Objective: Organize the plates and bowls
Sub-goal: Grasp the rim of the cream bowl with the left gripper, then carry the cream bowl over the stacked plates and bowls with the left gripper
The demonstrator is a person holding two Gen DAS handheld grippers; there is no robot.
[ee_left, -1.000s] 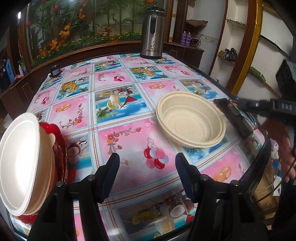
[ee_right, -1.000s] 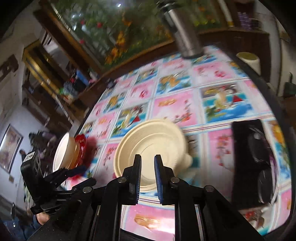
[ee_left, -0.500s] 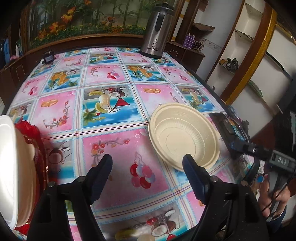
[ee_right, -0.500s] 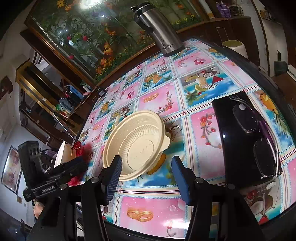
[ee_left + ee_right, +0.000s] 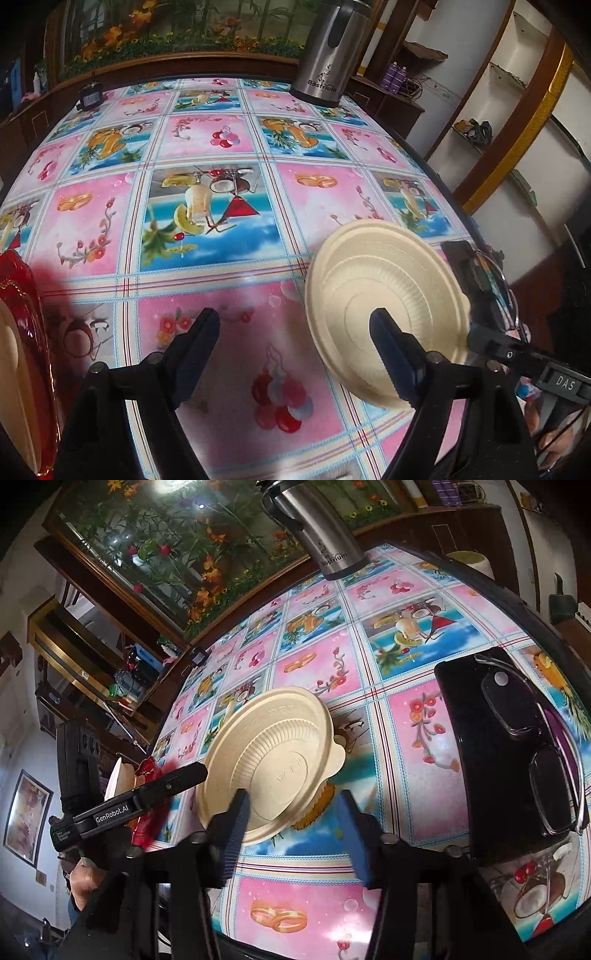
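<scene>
A cream bowl sits tilted on the patterned tablecloth near the front right edge. My left gripper is open with jaws closing. Its right finger is over the bowl's inside, and the bowl's left rim lies in the wide gap. In the right wrist view the same bowl has its near rim between the jaws of my right gripper, which are closing but do not press it. A red plate holding a cream bowl stands at the far left.
A steel thermos stands at the table's back edge. A black case with glasses on it lies right of the bowl, close to the table's rounded edge. A small black object sits at the back left.
My left gripper slid right, leaving the red plate stack at the frame's edge and reaching the bowl. My right gripper opened from shut, then narrowed, and sank toward the bowl, which now tilts.
</scene>
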